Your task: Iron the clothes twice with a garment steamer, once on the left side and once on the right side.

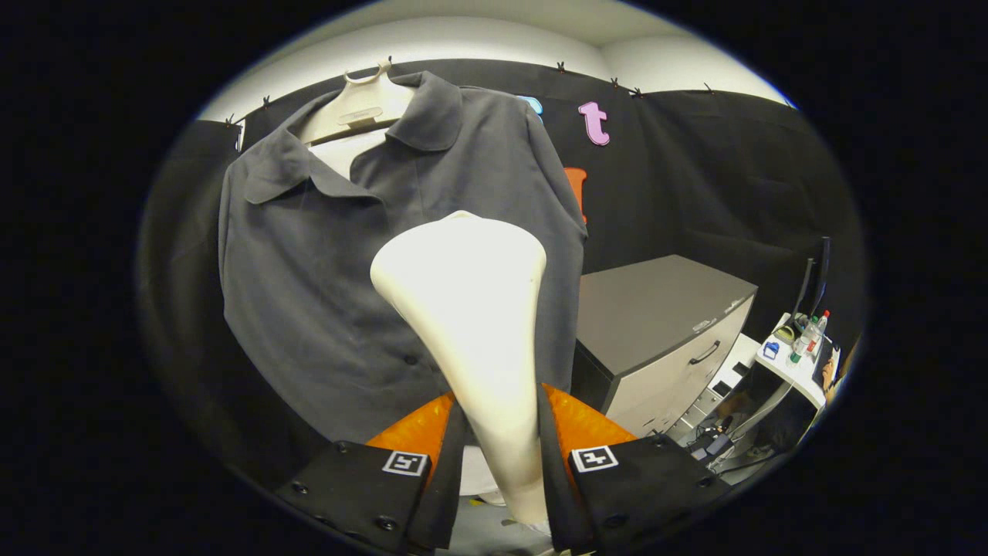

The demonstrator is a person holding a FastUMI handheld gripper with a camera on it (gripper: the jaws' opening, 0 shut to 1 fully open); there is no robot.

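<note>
The gripper holds a white plastic garment steamer by its thin handle. Both fingers press on the handle, one on each side, so the jaws stand narrow. The steamer's wide flat head points up, right in front of a dark grey shirt with a collar and buttons. The shirt hangs on a white plastic hanger against the black wall. A grey cabinet with drawers stands just beside the shirt, low down. A small white table with bottles sits past the cabinet, farther from the shirt.
</note>
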